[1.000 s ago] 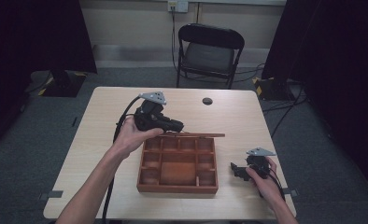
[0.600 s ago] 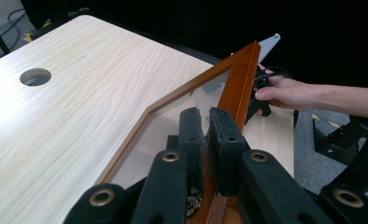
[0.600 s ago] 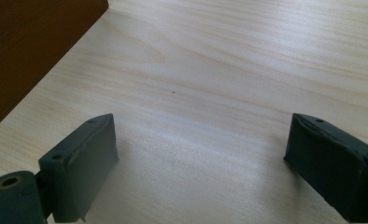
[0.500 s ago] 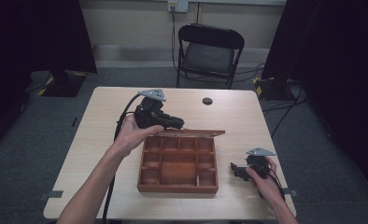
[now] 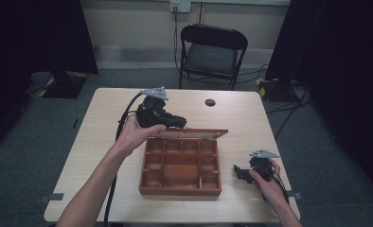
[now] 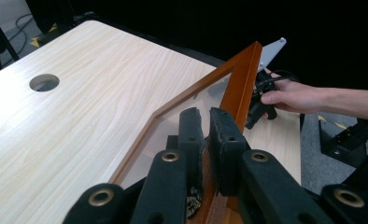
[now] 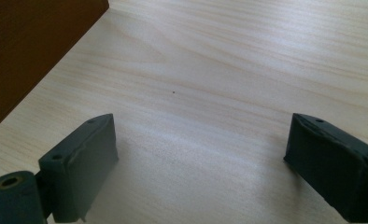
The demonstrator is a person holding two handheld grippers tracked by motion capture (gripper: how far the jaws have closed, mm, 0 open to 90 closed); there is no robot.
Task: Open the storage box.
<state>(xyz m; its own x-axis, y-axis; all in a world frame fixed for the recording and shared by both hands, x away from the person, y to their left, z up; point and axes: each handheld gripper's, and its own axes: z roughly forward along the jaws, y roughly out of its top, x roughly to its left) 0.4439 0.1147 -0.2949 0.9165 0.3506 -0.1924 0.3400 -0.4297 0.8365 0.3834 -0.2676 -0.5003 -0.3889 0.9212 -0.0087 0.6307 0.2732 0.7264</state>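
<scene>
A wooden compartment box point(image 5: 181, 165) lies open in the middle of the table. Its lid point(image 5: 194, 133), a wooden frame point(image 6: 240, 84) around a clear pane, stands raised along the far side. My left gripper point(image 5: 177, 124) is at the lid's left end. Its jaws point(image 6: 204, 122) are shut on the frame's edge. My right gripper point(image 5: 239, 171) rests on the table just right of the box, and from the left gripper view it sits beyond the lid point(image 6: 261, 100). Its pads point(image 7: 201, 154) stand wide open over bare tabletop, with the box's side point(image 7: 28, 51) to their left.
A round cable hole point(image 5: 210, 102) sits near the table's far edge, also seen as the cable hole point(image 6: 44, 82) left of the lid. A black folding chair point(image 5: 213, 52) stands behind the table. The left gripper's cable point(image 5: 123, 124) trails along the forearm.
</scene>
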